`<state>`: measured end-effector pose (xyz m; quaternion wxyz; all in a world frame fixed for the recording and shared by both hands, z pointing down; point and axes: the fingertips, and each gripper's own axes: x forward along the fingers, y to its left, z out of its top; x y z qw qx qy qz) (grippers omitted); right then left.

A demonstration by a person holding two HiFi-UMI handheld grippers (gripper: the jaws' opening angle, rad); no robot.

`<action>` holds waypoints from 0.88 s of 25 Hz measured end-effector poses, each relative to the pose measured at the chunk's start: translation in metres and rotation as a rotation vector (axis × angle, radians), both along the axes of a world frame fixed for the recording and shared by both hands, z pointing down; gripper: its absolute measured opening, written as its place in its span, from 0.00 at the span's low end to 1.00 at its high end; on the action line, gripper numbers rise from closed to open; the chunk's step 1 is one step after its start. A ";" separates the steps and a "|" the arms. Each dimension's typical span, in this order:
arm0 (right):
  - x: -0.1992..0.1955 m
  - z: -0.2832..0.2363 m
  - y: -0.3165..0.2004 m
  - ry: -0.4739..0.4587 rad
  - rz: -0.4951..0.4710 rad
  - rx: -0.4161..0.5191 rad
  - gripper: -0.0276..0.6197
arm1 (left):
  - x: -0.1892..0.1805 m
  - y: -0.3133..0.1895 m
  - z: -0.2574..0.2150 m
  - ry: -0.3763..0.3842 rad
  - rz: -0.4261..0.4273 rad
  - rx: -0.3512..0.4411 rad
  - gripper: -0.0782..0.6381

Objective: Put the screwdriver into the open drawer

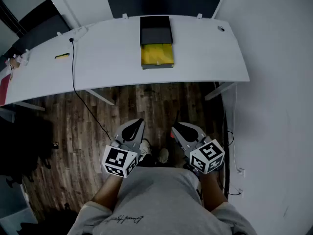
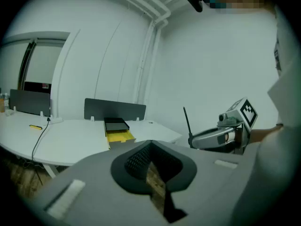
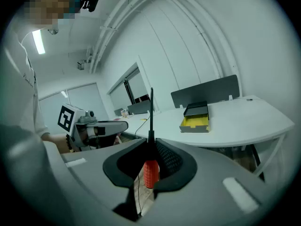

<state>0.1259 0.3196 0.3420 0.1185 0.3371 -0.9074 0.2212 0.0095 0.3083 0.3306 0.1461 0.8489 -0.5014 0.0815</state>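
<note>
A black drawer unit sits at the back of the white table, its yellow drawer pulled open toward me; both gripper views show the drawer far off. My right gripper is shut on the screwdriver, orange handle between the jaws and black shaft pointing up. In the left gripper view the shaft of the screwdriver sticks up from it. My left gripper is shut and empty. Both grippers are held close to my body over the wooden floor, well short of the table.
A small yellow item and a black cable lie on the table's left part; the cable runs down to the floor. A dark partition panel stands behind the table. A white wall is close on the right.
</note>
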 end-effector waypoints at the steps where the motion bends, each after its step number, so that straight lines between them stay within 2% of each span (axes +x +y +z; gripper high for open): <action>1: -0.004 -0.001 0.002 0.003 -0.004 0.000 0.16 | -0.002 0.001 -0.001 0.002 0.001 0.000 0.11; 13: -0.032 -0.003 0.000 -0.005 -0.015 -0.013 0.16 | -0.025 -0.002 -0.003 0.011 0.013 -0.002 0.11; 22: -0.052 -0.005 -0.016 -0.010 0.012 -0.004 0.16 | -0.044 -0.019 -0.004 0.024 0.042 0.010 0.11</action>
